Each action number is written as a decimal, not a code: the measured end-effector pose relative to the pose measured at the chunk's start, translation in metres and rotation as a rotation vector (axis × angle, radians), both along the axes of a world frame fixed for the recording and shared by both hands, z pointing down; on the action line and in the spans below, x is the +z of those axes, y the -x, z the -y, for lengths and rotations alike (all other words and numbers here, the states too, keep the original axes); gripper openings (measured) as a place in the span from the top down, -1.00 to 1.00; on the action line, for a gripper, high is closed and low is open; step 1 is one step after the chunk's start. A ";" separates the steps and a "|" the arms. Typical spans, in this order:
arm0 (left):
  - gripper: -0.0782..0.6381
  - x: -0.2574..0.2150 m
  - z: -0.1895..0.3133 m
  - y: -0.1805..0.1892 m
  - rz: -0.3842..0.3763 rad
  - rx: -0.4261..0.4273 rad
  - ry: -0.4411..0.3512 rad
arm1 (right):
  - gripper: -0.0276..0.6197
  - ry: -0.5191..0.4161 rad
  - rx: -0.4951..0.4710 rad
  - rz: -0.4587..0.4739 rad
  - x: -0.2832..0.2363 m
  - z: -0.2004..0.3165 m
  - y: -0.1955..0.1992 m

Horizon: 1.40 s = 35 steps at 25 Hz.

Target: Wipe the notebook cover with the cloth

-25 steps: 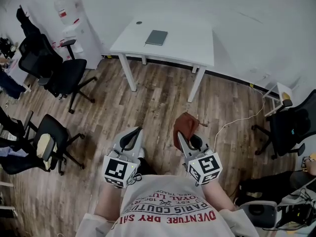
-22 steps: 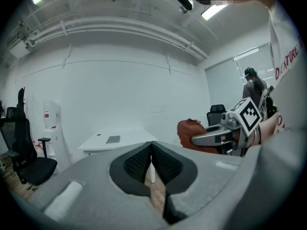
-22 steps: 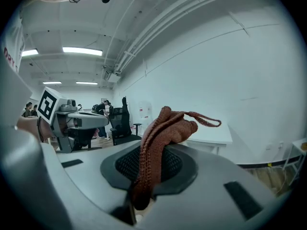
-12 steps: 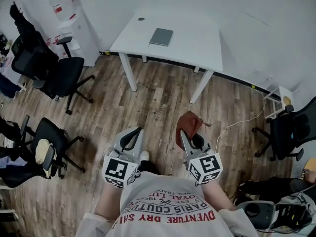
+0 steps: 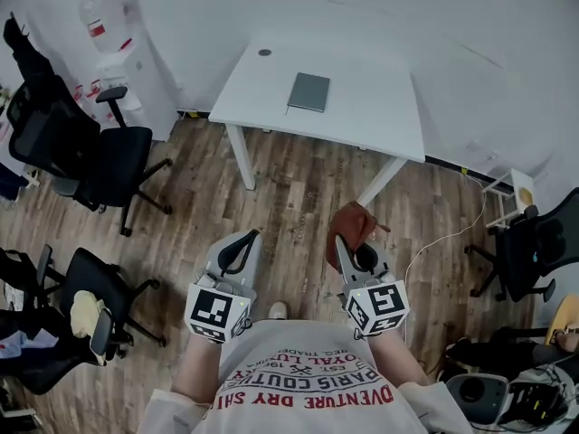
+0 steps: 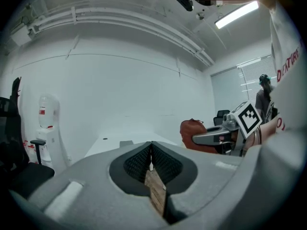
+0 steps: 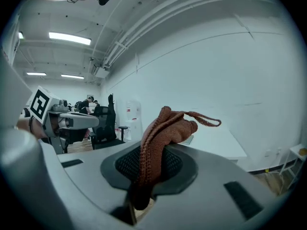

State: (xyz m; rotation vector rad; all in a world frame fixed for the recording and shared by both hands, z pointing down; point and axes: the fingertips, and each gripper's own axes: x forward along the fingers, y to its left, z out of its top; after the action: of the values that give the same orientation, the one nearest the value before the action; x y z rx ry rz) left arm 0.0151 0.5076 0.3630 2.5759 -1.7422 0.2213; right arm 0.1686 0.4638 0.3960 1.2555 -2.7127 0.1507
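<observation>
Left tongs [image 5: 251,236]: fully closed, the two jaws meeting along one line with nothing between them, as the left gripper view [image 6: 151,151] confirms. They are held over the wooden floor [image 5: 298,183], level with the other pair and just in front of the person's torso.

Right tongs [image 5: 341,241]: closed on a rust-brown knitted cloth [image 5: 351,224]. In the right gripper view [image 7: 144,176] the cloth [image 7: 165,128] is pinched between the jaws and stands up in a bunched fold above them, with a thin loop sticking out to one side at its top.

Notebook [image 5: 309,91]: grey-green cover, lying flat and closed on the white desk [image 5: 371,98], towards the far side of the top and near its middle. It is well apart from both pairs of tongs, and nothing touches it. A small dark round spot marks the desk's far left corner.

Surroundings: the desk stands against a white wall. Two black office chairs [image 5: 104,152] are on the floor to the left, with a white water dispenser [image 5: 118,52] by the wall beyond them. Another black chair stands at the right edge.
</observation>
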 end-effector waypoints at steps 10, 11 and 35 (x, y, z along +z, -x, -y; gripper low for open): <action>0.75 0.029 0.055 0.065 -0.028 0.019 0.073 | 0.70 0.058 0.008 -0.043 0.021 0.057 0.070; 0.75 0.032 0.061 0.070 -0.032 0.014 0.080 | 0.70 0.068 0.002 -0.047 0.023 0.065 0.074; 0.75 0.035 0.376 0.148 -0.034 -0.005 0.148 | 0.70 0.140 0.023 -0.075 0.029 0.377 0.137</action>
State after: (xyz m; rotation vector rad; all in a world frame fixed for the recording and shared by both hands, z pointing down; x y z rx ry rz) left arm -0.1326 0.1318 0.3982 2.4570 -1.6535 0.2922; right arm 0.0317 0.0869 0.4251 1.2278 -2.5759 0.2854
